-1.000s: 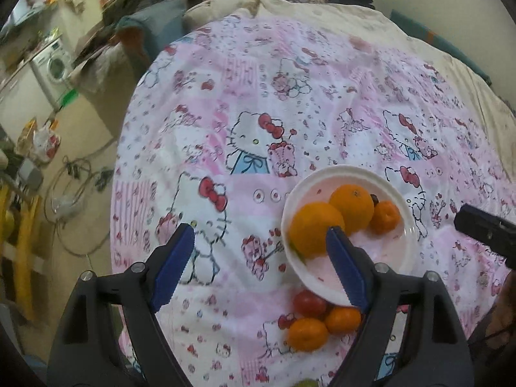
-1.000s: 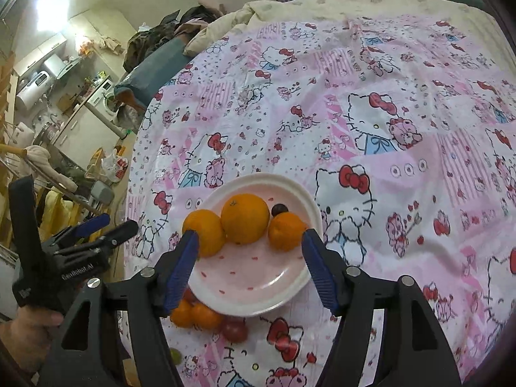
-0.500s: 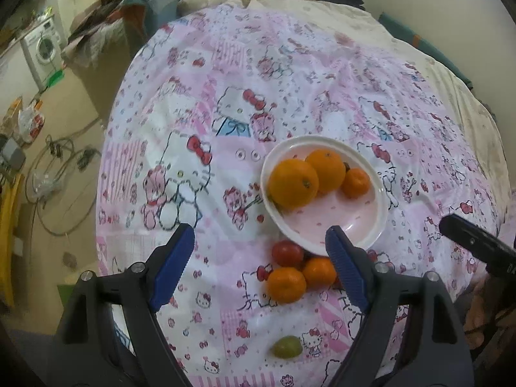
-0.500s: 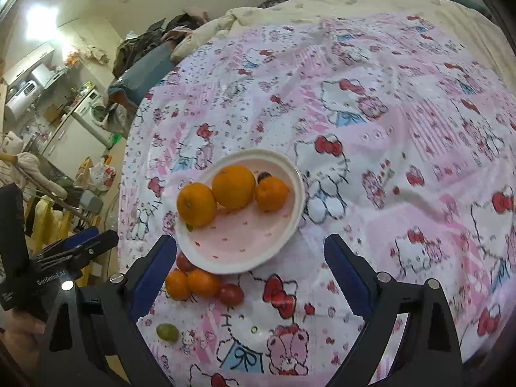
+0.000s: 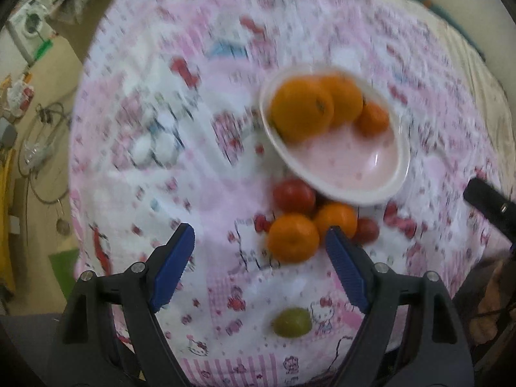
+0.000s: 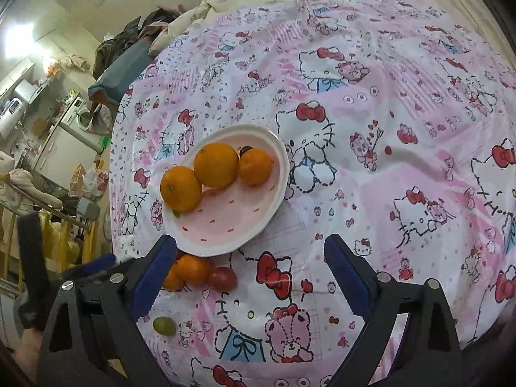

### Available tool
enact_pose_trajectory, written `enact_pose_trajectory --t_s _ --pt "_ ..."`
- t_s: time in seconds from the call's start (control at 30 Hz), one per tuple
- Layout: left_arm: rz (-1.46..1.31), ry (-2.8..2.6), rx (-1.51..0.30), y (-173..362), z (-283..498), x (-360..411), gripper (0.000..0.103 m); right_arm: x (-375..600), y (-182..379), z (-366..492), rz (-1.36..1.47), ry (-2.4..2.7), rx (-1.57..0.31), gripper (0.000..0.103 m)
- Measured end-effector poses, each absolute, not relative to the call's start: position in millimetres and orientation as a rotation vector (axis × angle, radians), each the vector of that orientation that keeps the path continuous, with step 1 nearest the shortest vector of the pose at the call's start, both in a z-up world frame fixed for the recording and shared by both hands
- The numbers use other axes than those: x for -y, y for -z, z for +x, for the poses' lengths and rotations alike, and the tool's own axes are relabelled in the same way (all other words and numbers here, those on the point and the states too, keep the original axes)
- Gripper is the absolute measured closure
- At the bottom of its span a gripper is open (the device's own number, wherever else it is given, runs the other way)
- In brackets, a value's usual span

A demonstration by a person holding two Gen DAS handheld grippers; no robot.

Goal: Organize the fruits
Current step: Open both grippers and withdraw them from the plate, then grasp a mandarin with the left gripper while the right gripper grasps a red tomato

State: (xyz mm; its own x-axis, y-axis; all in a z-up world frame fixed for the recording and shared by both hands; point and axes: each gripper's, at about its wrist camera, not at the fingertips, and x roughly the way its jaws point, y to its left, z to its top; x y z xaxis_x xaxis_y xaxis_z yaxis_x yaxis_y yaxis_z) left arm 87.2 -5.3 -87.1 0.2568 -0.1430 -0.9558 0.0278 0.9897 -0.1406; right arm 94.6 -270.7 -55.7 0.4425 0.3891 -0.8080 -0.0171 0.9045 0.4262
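The left gripper (image 5: 259, 259), its blue-padded fingers (image 5: 172, 266) apart and empty, now points steeply down at the loose fruit; a second ago the white oval plate with pink spots (image 5: 391, 190) lay between them, so the hand has dropped and tilted toward the pile. The nearest small orange mandarin (image 5: 293, 237) sits just inside the right-hand finger, touching a second mandarin (image 5: 337, 217) and a red tomato (image 5: 294, 195); a smaller red fruit (image 5: 367, 229) lies beside them. A green grape (image 5: 292, 322) rests alone on the pink cartoon-cat printed bedspread (image 5: 167, 103), nearer the camera. The left view is motion-blurred.

The right gripper (image 6: 250, 272) has just been opening; its fingers stand wide with nothing between them, and the plate, which they framed a second ago, now lies beyond and left of them. Three oranges (image 6: 215, 164) and a small dark fruit (image 6: 246, 151) already lie in the plate, whose near half is bare.

Judged from this, the left hand is lining up a pick of the nearest mandarin, while four or five pieces remain to be moved.
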Motion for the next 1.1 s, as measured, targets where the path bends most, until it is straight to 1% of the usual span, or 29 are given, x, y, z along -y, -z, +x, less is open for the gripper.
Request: enact_pose_trajectory --t_s 0.1,0.17,0.2,0.27,0.33,0.4,0.5,0.53,0.73,0.83,0.9,0.93,1.0,1.1 --pt "-0.013 0.159 -1.359 99.2 82.3 18.1 0.024 272.1 58.2 94.5 0.384 -0.255 -1.1 0.008" --pt "0.018 0.201 -1.388 106.2 81.6 27.2 0.031 273.6 59.9 95.2 0.395 -0.256 -1.108 0.008" --pt "0.028 0.212 -1.396 109.0 81.5 30.7 0.032 274.2 61.1 95.7 0.404 -0.258 -1.112 0.008" --pt "0.067 0.22 -1.41 116.2 82.9 37.7 0.041 274.7 62.8 96.7 0.41 -0.26 -1.118 0.008" --pt "0.11 0.231 -1.435 123.8 85.6 45.0 0.044 274.7 63.2 98.3 0.415 -0.263 -1.119 0.008" --pt "0.176 0.231 -1.424 127.2 86.9 51.5 0.045 274.8 61.8 99.3 0.416 -0.265 -1.11 0.008" --pt "0.233 0.249 -1.41 128.1 91.5 59.5 0.055 272.6 60.6 100.9 0.396 -0.268 -1.103 0.008" --pt "0.229 0.261 -1.411 127.9 92.2 60.9 0.063 272.2 60.6 100.8 0.395 -0.271 -1.103 0.008" --pt "0.26 0.273 -1.407 122.6 86.3 68.3 0.065 267.6 62.7 100.8 0.371 -0.284 -1.117 0.008" --pt "0.2 0.232 -1.4 108.4 81.7 53.0 0.065 264.7 68.1 101.4 0.36 -0.293 -1.142 0.008" --pt "0.111 0.231 -1.385 94.9 79.4 41.3 0.065 262.2 77.1 102.8 0.356 -0.298 -1.181 0.01" --pt "0.091 0.224 -1.374 89.7 78.4 37.9 0.065 260.2 83.1 103.7 0.355 -0.298 -1.208 0.013" --pt "0.054 0.201 -1.336 76.9 78.3 29.4 0.065 252.5 94.8 106.0 0.335 -0.321 -1.258 0.022" --pt "-0.005 0.164 -1.298 65.2 80.1 14.5 0.065 231.9 104.7 105.4 0.24 -0.371 -1.296 0.031"
